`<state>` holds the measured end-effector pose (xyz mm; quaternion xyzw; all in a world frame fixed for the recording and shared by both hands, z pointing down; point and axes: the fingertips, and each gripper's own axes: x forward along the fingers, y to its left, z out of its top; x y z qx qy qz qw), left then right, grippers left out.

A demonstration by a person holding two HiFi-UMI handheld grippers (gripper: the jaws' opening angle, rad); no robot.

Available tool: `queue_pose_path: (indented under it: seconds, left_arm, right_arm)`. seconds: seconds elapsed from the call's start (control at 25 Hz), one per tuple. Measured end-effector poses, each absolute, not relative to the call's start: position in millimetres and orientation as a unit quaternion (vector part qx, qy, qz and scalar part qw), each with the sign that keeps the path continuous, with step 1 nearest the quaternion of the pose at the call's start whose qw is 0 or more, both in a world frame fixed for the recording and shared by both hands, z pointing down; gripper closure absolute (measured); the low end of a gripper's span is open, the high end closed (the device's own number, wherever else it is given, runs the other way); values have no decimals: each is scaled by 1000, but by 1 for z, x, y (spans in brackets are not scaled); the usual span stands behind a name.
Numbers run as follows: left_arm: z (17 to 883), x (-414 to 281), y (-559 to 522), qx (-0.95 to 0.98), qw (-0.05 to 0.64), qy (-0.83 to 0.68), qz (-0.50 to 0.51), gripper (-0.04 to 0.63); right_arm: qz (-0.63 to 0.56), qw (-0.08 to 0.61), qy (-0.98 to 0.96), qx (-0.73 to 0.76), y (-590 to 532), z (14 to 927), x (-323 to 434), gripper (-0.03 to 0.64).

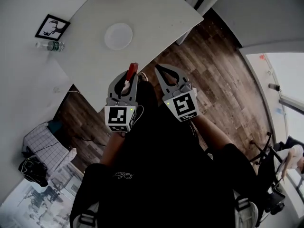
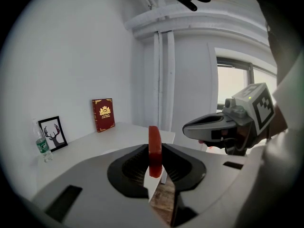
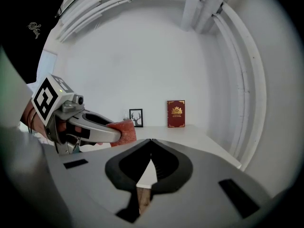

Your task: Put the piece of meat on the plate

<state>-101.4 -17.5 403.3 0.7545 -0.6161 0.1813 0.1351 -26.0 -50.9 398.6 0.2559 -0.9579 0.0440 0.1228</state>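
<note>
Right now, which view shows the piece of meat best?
The left gripper view: the piece of meat stands centred and edge-on, clamped between the left gripper's fingers. The head view shows only its red end above them; the right gripper view shows its broad side, partly hidden behind that gripper.

The flat red slab of meat (image 1: 132, 70) stands on edge, clamped in the left gripper (image 1: 130, 79) by the white table's (image 1: 156, 18) near edge, while the round white plate (image 1: 118, 36) lies flat farther in.
</note>
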Motion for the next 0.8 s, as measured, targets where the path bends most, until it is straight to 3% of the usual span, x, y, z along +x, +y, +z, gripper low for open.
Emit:
queue_pose_path:
  seconds: [0.8]
  left_arm:
    - [440, -192, -72, 732, 65, -573, 363, 512]
  right_arm:
    - [89, 142, -955, 246, -91, 426, -108, 595]
